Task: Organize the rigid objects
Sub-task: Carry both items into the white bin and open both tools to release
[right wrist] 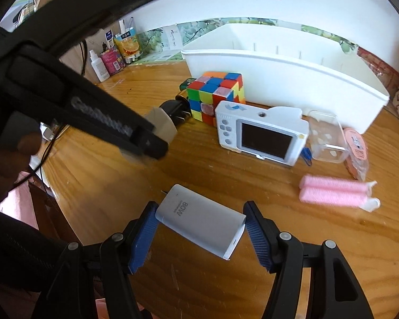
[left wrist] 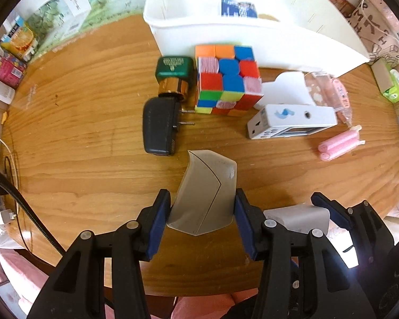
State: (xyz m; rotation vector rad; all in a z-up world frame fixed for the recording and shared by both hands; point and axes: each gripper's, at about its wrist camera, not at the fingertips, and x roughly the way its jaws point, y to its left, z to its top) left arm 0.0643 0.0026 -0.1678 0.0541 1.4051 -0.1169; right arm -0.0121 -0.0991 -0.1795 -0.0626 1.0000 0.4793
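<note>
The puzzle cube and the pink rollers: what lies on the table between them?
The white toy camera lies between the puzzle cube and the pink rollers, with a clear plastic box beside it. Both wrist views show this.

One wooden table [left wrist: 93, 133] bears one white bin [left wrist: 252, 32]. In front of the bin there is one puzzle cube [left wrist: 226, 79], one green-and-gold box [left wrist: 174, 75], one black plug adapter [left wrist: 159, 127], one white toy camera [right wrist: 260, 133], one clear case [right wrist: 325, 137] and one pink packet [right wrist: 356, 151]. Two pink foam rollers [right wrist: 335, 190] lie side by side. Chargers number two beyond the black one: one grey block [left wrist: 204, 196] and one silver 80W charger [right wrist: 202, 226]. Grippers number two: left gripper [left wrist: 202, 218] and right gripper [right wrist: 199, 235]. At the table's far edge stand several bottles and cartons [right wrist: 114, 55], too crowded to count exactly.
</note>
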